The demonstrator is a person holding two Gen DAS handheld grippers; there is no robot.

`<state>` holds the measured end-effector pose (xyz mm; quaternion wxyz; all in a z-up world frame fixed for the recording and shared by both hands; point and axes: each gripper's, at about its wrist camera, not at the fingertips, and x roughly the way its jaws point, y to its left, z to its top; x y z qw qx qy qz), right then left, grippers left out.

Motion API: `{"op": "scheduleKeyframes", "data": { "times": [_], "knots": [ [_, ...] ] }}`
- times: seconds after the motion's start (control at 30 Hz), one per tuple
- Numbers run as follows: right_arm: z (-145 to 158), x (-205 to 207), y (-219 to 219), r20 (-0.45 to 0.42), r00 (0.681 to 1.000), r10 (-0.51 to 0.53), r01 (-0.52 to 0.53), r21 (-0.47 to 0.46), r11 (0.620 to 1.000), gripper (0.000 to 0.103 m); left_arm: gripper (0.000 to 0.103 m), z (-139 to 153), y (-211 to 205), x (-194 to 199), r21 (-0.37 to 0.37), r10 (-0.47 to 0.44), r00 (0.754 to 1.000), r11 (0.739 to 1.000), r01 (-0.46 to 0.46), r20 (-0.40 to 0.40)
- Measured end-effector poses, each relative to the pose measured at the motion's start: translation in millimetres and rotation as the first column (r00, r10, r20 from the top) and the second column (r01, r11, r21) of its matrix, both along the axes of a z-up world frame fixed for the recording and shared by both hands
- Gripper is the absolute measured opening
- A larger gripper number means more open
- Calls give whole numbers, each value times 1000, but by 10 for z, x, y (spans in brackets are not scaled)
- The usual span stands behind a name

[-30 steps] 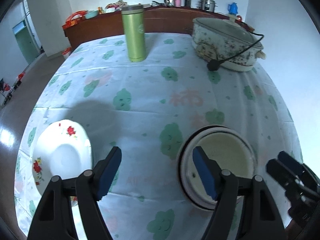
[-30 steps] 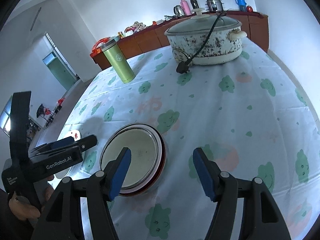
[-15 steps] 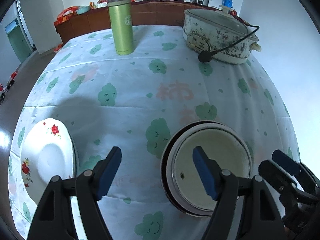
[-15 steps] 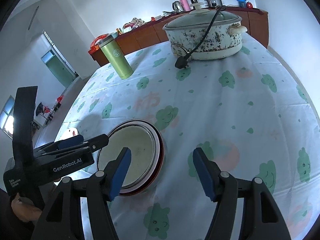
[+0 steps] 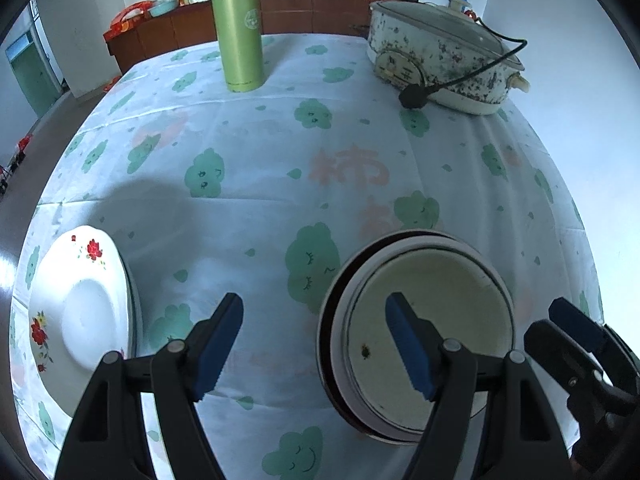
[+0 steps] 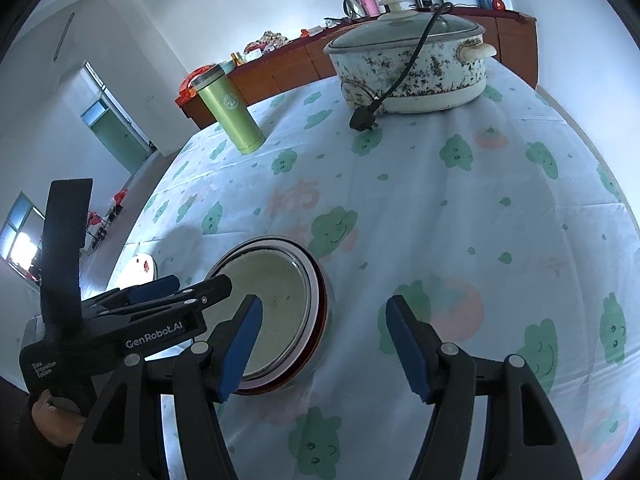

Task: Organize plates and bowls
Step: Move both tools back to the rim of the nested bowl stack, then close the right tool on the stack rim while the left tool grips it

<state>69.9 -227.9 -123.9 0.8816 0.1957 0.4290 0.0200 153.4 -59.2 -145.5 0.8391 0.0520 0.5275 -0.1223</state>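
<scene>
A stack of round dishes [image 5: 436,312], cream inside with a dark red rim at the bottom, sits on the cloud-print tablecloth [image 5: 260,160]. My left gripper [image 5: 316,344] is open and straddles the stack's left rim: its right finger hangs over the cream inside, its left finger over bare cloth. White plates with red flowers [image 5: 80,312] lie further left, near the table's edge. In the right wrist view, my right gripper [image 6: 320,348] is open just right of the dish stack [image 6: 276,304], holding nothing. The left gripper [image 6: 192,286] reaches over the stack's left side.
A green thermos [image 5: 238,32] stands at the far side of the table. Far right is a speckled electric pot [image 5: 440,60] with its black plug [image 5: 414,96] lying on the cloth. A wooden sideboard [image 5: 320,8] with kettles lines the back wall.
The left gripper has come down and moved in over the dish stack's left rim. The right gripper has stayed where it was, and both stay open.
</scene>
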Motion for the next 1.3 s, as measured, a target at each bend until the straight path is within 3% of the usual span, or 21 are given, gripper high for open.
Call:
{"op": "scheduleKeyframes", "data": {
  "times": [0.4, 0.43, 0.5, 0.67, 0.77, 1.03, 1.13, 1.23, 1.3],
  "knots": [
    [-100, 67, 3, -29, 1000, 0, 1, 15, 1000, 65, 75, -90, -28, 38, 13, -1, 1000, 1000, 2, -20],
    [-107, 72, 4, -31, 1000, 1, 0, 18, 1000, 62, 75, -96, -26, 42, 14, 0, 1000, 1000, 1, -22],
    [-123, 85, 16, -39, 999, 12, -11, 28, 1000, 47, 75, -110, -20, 50, 11, 3, 1000, 1000, -3, -25],
    [-168, 111, 60, -49, 999, 20, -18, 42, 999, 43, 75, -126, -6, 61, 5, 2, 1000, 1000, -2, -24],
    [-209, 135, 80, -67, 997, 33, -29, 57, 998, 31, 75, -148, -6, 67, 0, 0, 999, 1000, 0, -33],
    [-225, 133, 102, -70, 997, 32, -28, 70, 997, 30, 75, -209, -36, 67, 4, -5, 998, 1000, 6, -59],
    [-229, 128, 97, -71, 997, 31, -26, 75, 997, 30, 67, -244, -24, 67, -12, -6, 997, 1000, 5, -81],
    [-238, 133, 91, -73, 997, 30, -24, 78, 997, 30, 48, -304, -20, 74, -26, -8, 994, 1000, 5, -112],
    [-252, 141, 88, -77, 997, 28, -22, 82, 996, 30, 45, -337, -22, 64, -49, -15, 991, 999, 9, -131]
  ]
}}
